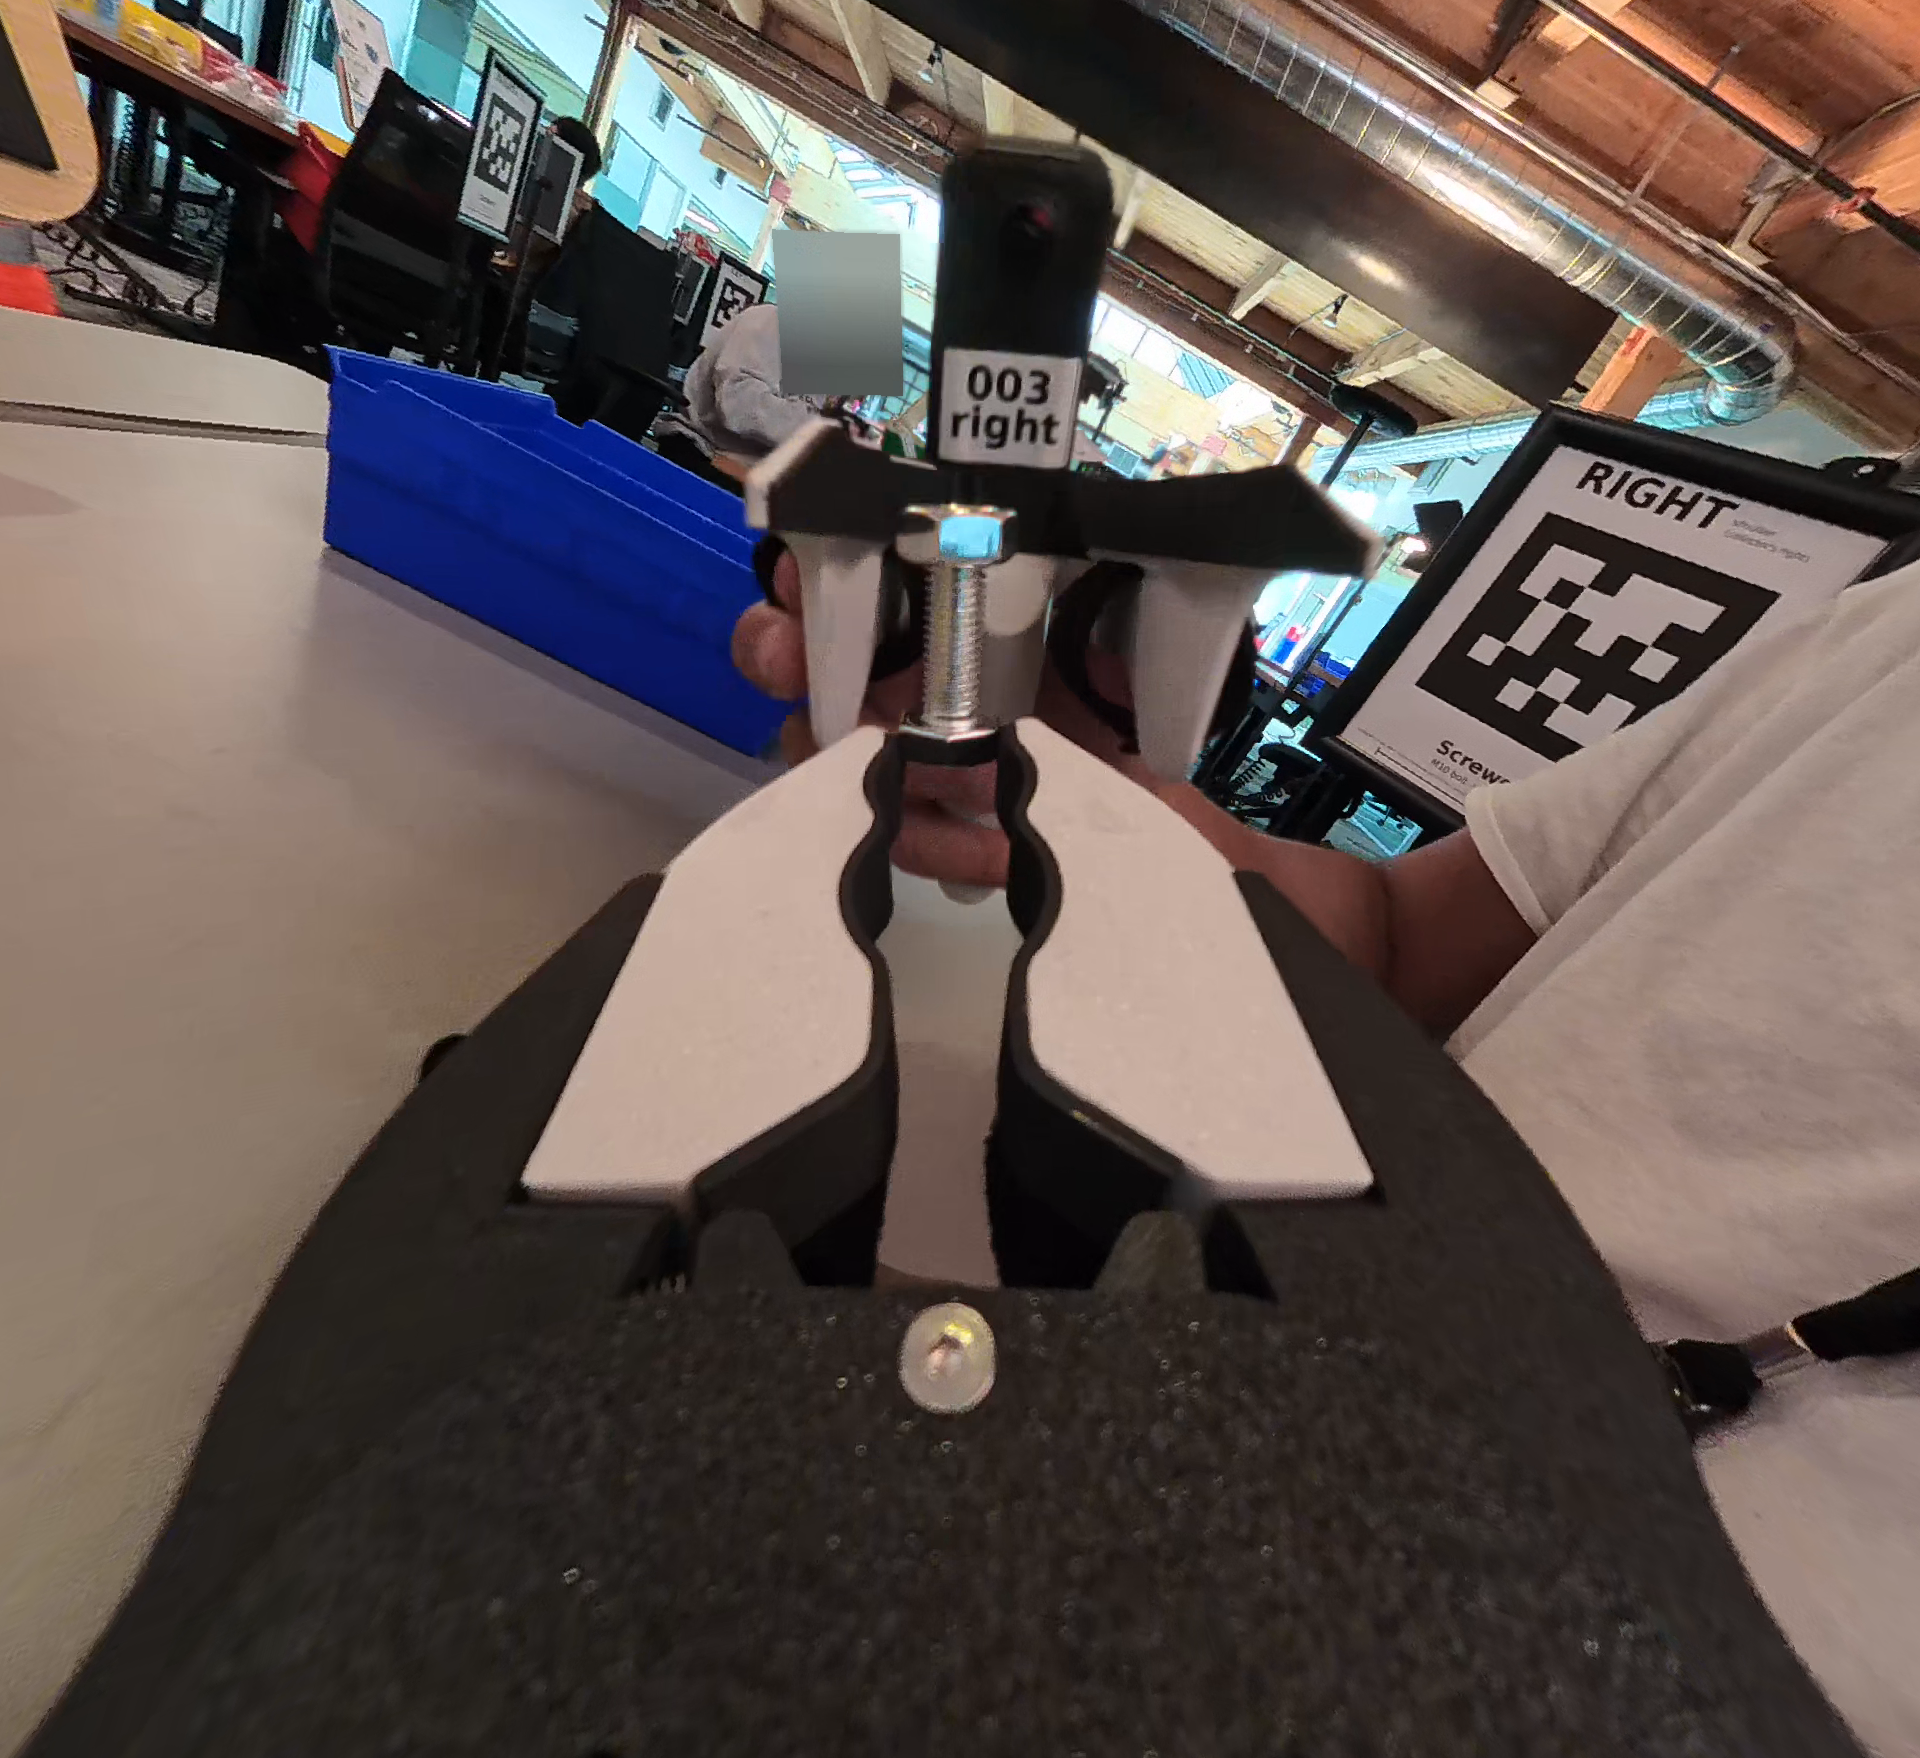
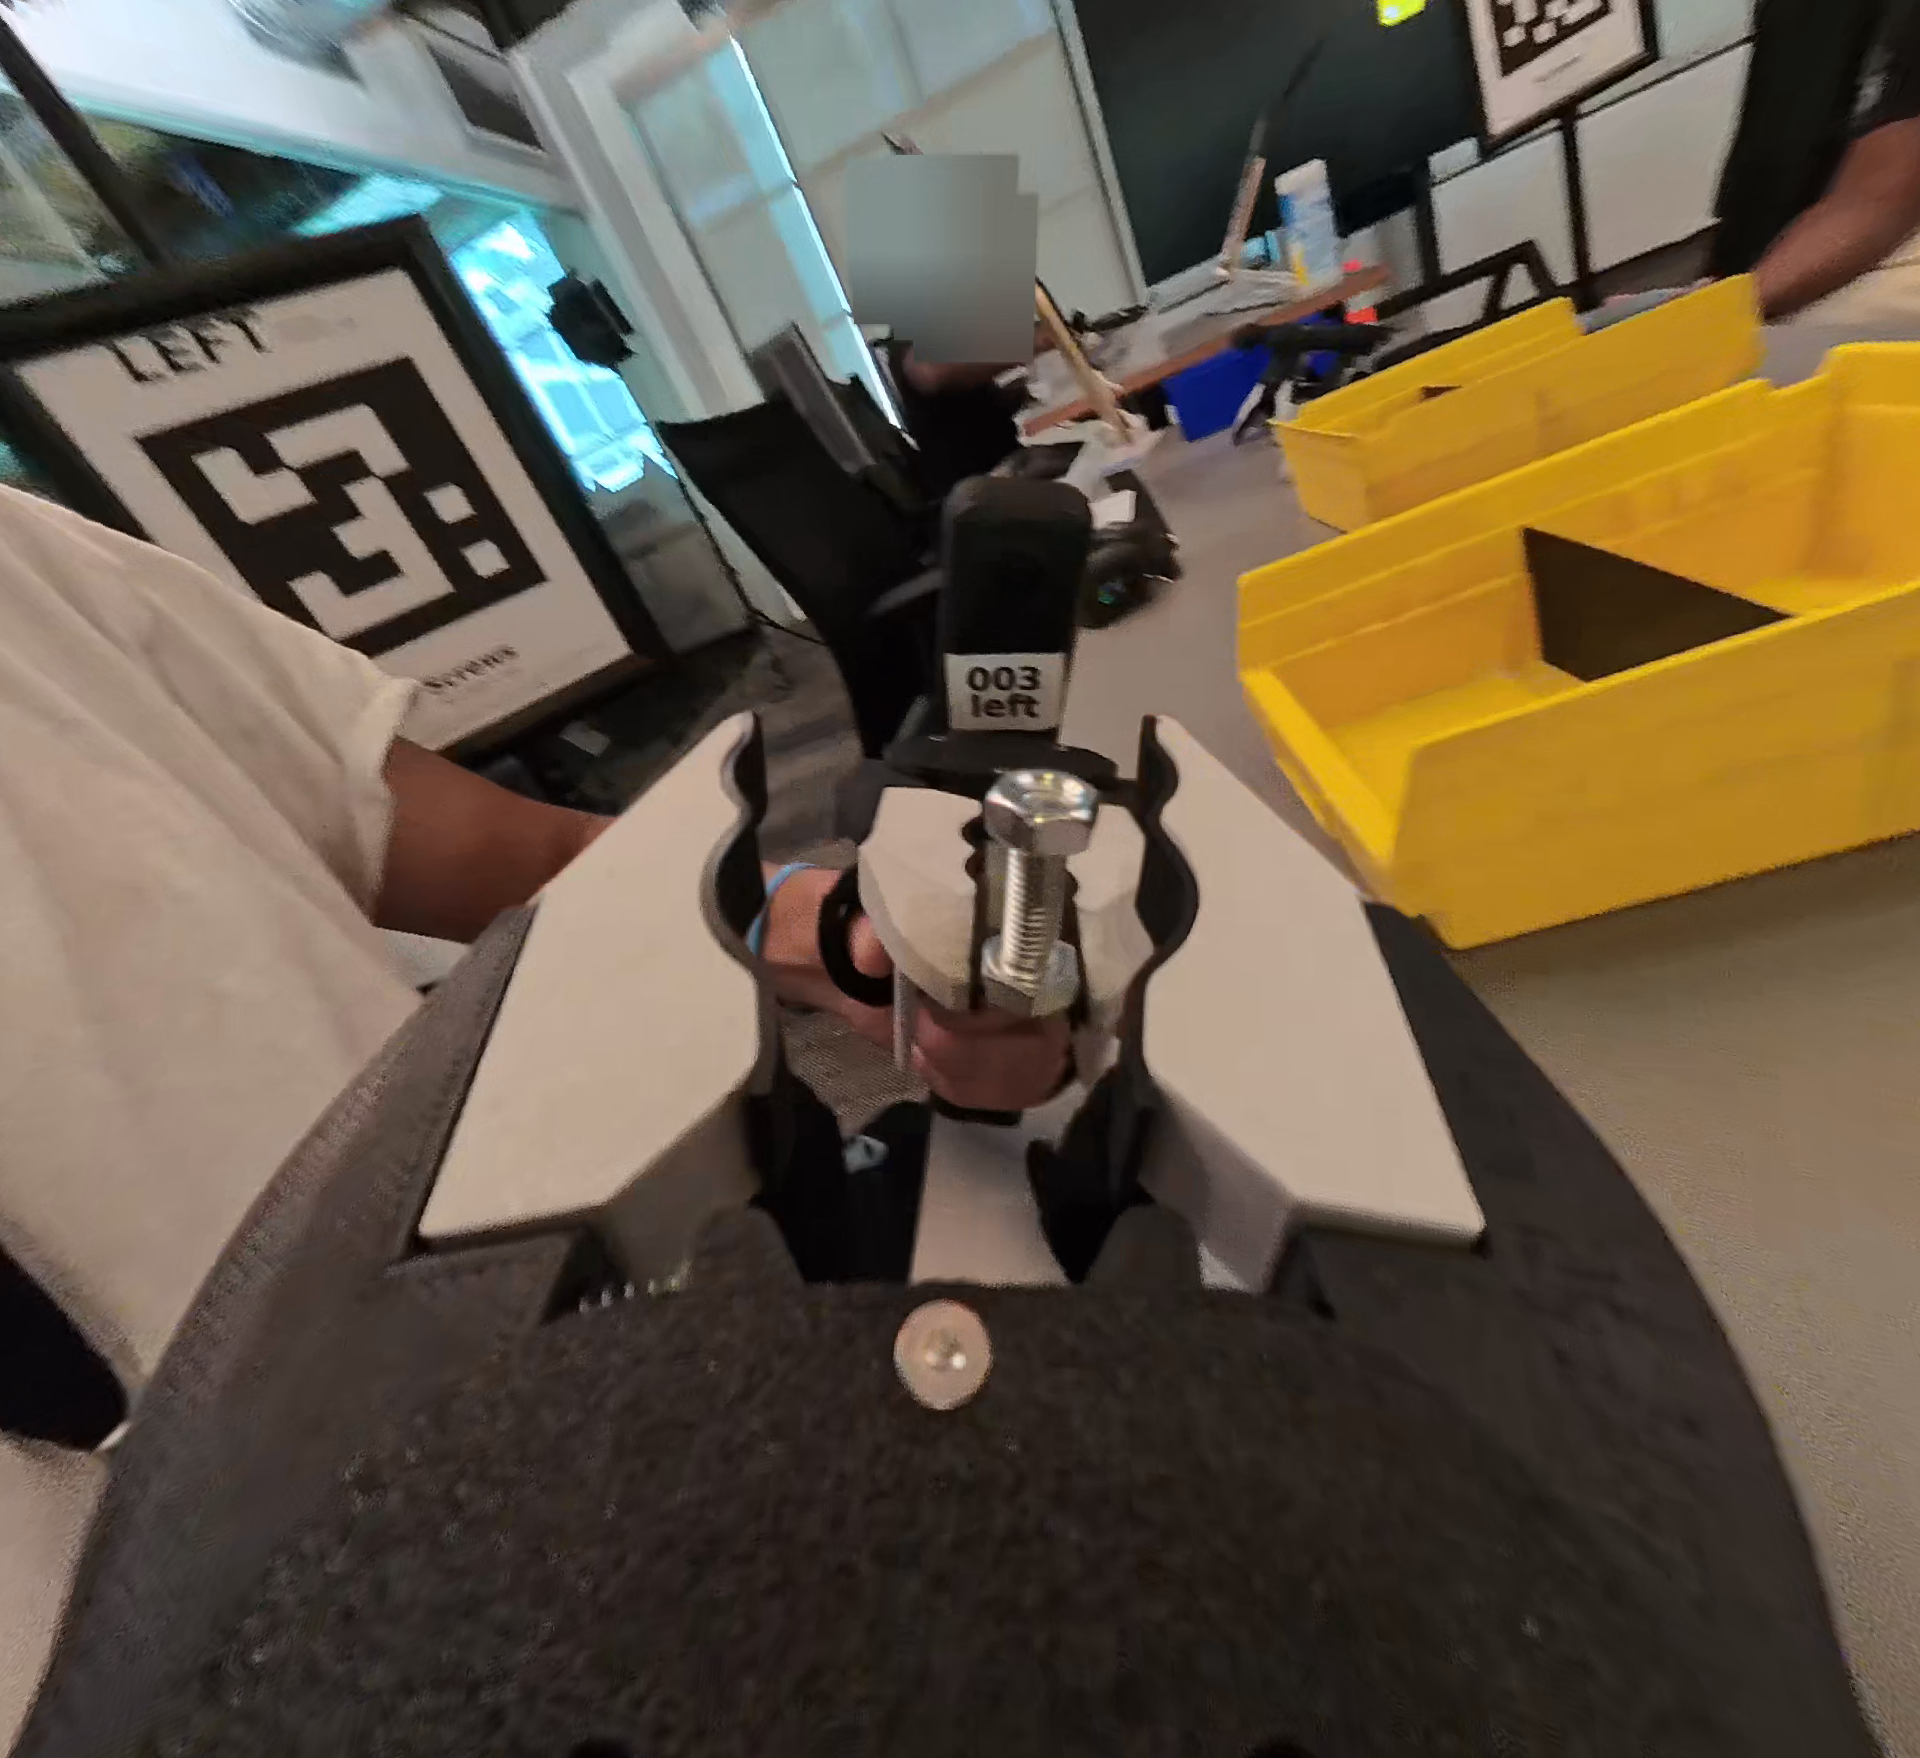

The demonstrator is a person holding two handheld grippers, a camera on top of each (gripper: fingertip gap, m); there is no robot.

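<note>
A silver hex bolt [image 1: 951,628] stands upright, head on top, with a nut [image 1: 948,729] at its lower end. My left gripper [image 1: 948,744] is shut on the nut end and holds the bolt up above the grey table [image 1: 208,773]. My right gripper [image 2: 951,742] faces it and is open. Its white fingers [image 2: 623,1012] stand wide on either side of the bolt [image 2: 1031,887] without touching it. The left gripper [image 2: 1013,965] shows in the right wrist view, pinching at the nut [image 2: 1029,979]. The right gripper [image 1: 1000,732] shows in the left wrist view, open behind the bolt.
A blue bin [image 1: 520,503] sits on the table beyond the grippers. Two yellow bins [image 2: 1558,752] [image 2: 1507,420] lie to the right. Framed black-and-white marker boards [image 1: 1590,628] [image 2: 332,503] stand at the table's sides. The operator's white sleeve [image 1: 1683,877] is close by. People stand in the background. The left gripper's tips are roughly 5 centimetres from the right gripper's.
</note>
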